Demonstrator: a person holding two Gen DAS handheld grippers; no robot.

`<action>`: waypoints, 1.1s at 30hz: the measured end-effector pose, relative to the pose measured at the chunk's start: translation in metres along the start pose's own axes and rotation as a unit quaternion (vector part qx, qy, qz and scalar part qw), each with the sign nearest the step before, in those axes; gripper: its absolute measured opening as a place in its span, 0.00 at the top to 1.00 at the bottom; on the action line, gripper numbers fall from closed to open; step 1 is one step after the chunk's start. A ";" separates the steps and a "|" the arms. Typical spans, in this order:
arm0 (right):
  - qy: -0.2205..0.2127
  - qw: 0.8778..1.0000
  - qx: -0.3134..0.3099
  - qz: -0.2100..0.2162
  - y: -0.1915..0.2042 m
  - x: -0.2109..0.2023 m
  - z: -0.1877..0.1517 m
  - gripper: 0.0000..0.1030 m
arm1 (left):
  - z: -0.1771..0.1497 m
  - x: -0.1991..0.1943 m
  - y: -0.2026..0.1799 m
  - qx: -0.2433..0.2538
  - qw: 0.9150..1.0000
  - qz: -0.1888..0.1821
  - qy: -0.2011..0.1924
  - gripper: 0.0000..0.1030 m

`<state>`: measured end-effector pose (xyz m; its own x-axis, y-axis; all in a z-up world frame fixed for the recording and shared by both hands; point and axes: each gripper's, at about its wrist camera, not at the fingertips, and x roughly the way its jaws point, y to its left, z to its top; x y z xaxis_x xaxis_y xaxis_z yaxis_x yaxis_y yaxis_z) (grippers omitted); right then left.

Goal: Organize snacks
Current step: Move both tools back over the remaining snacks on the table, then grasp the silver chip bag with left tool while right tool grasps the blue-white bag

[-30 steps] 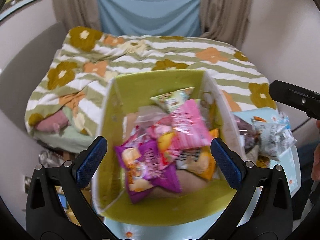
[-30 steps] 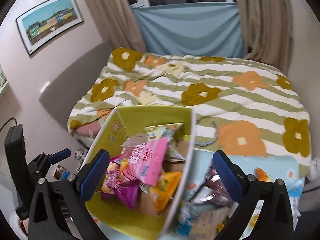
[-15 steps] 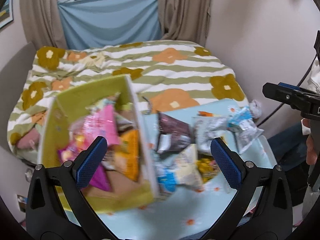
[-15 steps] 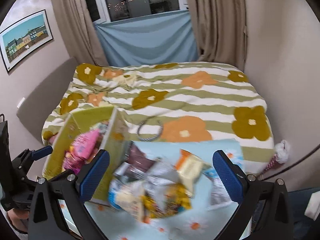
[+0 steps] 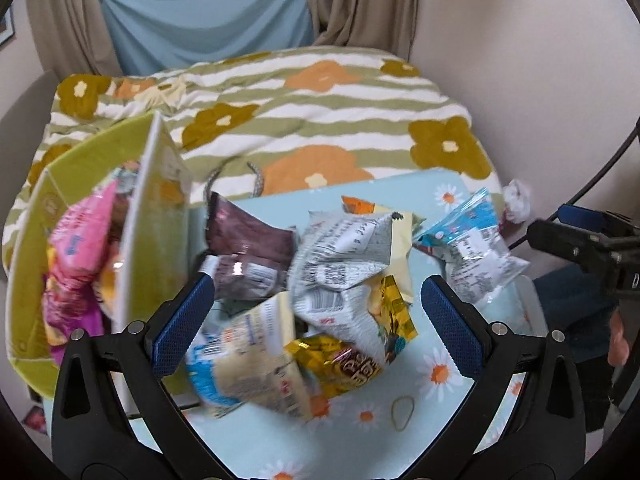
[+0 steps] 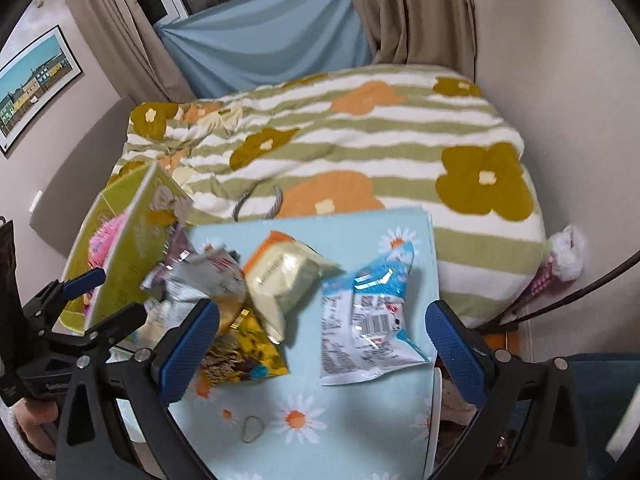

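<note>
A yellow-green box (image 5: 32,280) (image 6: 128,248) stands at the table's left with pink and purple snack bags (image 5: 76,240) inside. Several loose snack bags lie on the daisy-print table (image 5: 360,440): a dark purple bag (image 5: 244,240), a silver bag (image 5: 344,260), a gold bag (image 5: 348,364), a cream bag (image 6: 284,276) and a blue-white bag (image 5: 468,248) (image 6: 368,320). My left gripper (image 5: 316,324) is open and empty above the pile. My right gripper (image 6: 320,344) is open and empty between the gold bag (image 6: 240,348) and the blue-white bag.
A bed with a green-striped flowered blanket (image 5: 320,120) (image 6: 360,140) lies behind the table. A rubber band (image 5: 402,412) (image 6: 252,434) lies on the table's near part. A hair tie (image 6: 260,204) rests on the blanket. Walls close in on the right.
Both views have swung right, from the box to the loose pile, and dropped closer to the table. Both grippers stay open and empty.
</note>
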<state>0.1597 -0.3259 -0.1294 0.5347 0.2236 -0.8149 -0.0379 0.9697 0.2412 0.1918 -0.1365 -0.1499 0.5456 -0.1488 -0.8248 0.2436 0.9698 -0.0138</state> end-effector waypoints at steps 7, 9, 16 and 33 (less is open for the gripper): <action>0.030 0.999 0.002 0.010 -0.027 0.046 -0.011 0.00 | -0.003 0.043 -0.020 0.030 0.999 0.035 0.011 0.00; 0.034 0.999 -0.002 0.011 -0.031 0.057 -0.012 0.00 | -0.003 0.052 -0.021 0.033 0.998 0.041 0.015 0.00; 0.039 0.999 -0.029 -0.004 -0.034 0.086 -0.016 0.00 | -0.005 0.074 -0.015 0.017 0.998 0.027 0.050 0.34; 0.067 0.996 -0.052 0.015 -0.030 0.110 -0.018 0.26 | -0.006 0.056 -0.029 0.025 0.998 0.037 0.039 0.57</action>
<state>0.2047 -0.3285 -0.2356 0.4153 0.2572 -0.8726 -0.1427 0.9657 0.2167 0.2105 -0.1713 -0.1987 0.4994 -0.0592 -0.8644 0.2455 0.9664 0.0757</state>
